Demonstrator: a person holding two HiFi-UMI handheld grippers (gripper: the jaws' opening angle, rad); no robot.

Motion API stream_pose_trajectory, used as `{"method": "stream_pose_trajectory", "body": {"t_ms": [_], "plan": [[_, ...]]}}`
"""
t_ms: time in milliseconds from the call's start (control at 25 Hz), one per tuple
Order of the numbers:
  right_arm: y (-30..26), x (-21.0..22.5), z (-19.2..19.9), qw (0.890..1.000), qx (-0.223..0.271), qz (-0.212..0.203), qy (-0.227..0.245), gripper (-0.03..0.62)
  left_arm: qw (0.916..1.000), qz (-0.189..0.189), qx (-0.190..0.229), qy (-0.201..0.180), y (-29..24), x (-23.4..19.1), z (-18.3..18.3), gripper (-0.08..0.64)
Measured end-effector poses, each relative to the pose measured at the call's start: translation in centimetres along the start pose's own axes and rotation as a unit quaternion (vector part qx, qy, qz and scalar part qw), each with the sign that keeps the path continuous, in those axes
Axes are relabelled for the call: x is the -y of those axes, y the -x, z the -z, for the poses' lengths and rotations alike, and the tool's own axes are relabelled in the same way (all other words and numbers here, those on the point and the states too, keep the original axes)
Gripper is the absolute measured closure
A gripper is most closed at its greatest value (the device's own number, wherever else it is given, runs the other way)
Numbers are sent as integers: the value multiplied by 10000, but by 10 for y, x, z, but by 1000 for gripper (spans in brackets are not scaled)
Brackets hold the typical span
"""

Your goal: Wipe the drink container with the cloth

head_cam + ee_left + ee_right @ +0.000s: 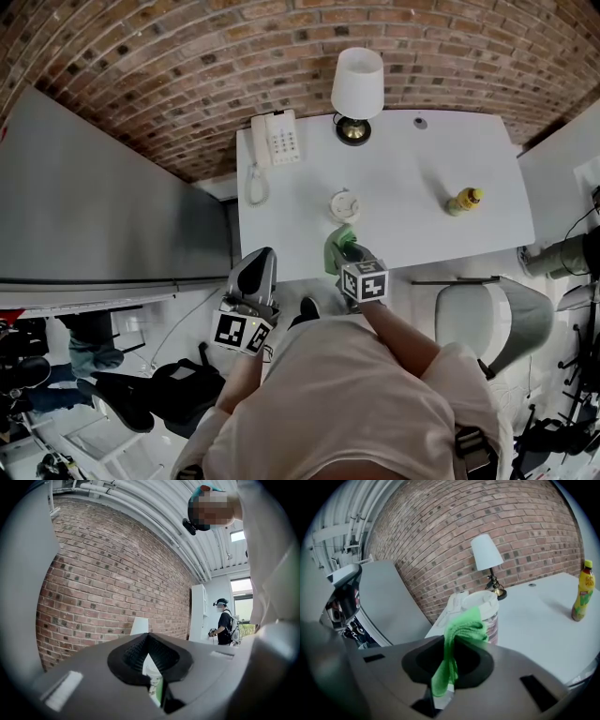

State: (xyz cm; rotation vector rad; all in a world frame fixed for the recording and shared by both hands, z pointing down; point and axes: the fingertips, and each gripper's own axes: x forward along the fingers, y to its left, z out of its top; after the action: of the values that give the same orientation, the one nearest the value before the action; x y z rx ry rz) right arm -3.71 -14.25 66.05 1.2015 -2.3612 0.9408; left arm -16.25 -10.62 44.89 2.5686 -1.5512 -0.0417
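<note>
The right claw [449, 654] pinches the green cloth [464, 630], the upright lidded cup [486, 609] just ahead of it; the left claw [149, 660], pressed together, hangs farther off.

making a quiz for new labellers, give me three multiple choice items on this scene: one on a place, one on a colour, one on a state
1. Where is the bottle?
A. on the floor
B. on the table, to the right of the cup
C. on a chair

2. What colour is the cloth?
A. green
B. red
C. white

3. What state is the right gripper in?
A. open and empty
B. shut on the cloth
C. shut on the cup

Answers:
1 B, the head view shows it standing on the white top, apart from the cup.
2 A, it is bright green in both views.
3 B, the right gripper view shows the cloth pinched between its jaws.
</note>
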Motion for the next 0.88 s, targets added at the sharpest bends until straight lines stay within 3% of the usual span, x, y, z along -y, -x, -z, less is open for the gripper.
{"method": "stream_pose_trajectory", "body": {"t_ms": [200, 640, 880], "plan": [[-13, 0, 21, 9994, -316, -3, 147, 538, 10000, -47, -38, -19, 3, -1, 1, 551], [-44, 25, 56, 9892, -707, 447, -1200, 538, 9997, -212, -91, -28, 16, -20, 4, 551], [-62, 42, 57, 9855, -609, 731, -1402, 538, 9998, -176, -115, -62, 19, -30, 3, 551]]}}
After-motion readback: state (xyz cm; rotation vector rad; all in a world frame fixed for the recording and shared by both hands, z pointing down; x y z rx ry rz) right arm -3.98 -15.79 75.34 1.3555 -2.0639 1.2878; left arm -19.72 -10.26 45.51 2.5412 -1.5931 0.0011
